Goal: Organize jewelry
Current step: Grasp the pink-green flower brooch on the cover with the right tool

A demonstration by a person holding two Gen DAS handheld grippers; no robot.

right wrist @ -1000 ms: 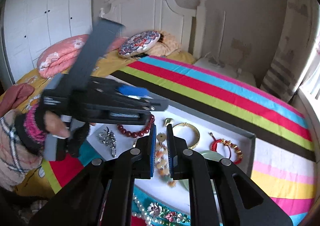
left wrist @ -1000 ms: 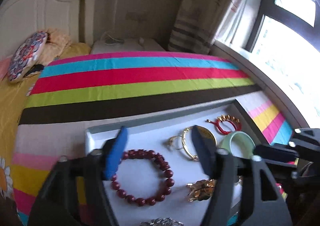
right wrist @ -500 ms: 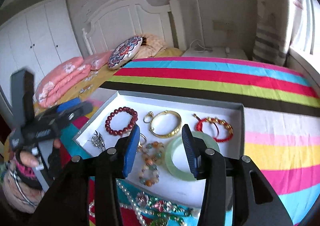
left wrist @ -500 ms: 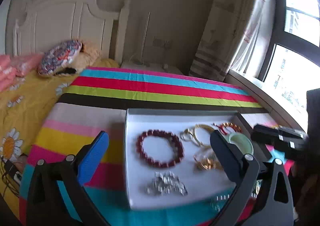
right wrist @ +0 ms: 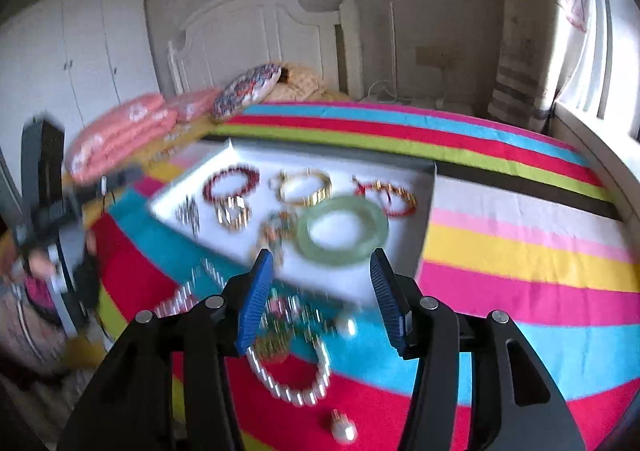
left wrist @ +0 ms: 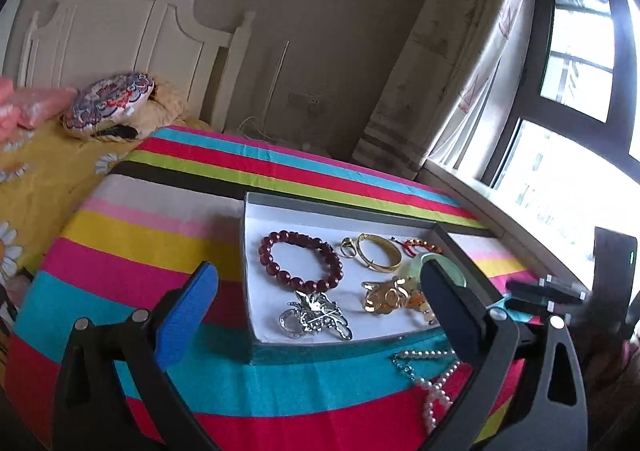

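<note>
Left wrist view: our left tongs [left wrist: 320, 309] stand wide apart, nothing between them, above the striped bed [left wrist: 168, 235]. Ahead lies the white tray [left wrist: 256, 331] with a red bead bracelet [left wrist: 301, 261]. Our right tongs [right wrist: 320, 293], jaws just opening and empty, hover over a pearl necklace [right wrist: 290, 383] beside that tray's green bangle [right wrist: 342, 230].
</note>
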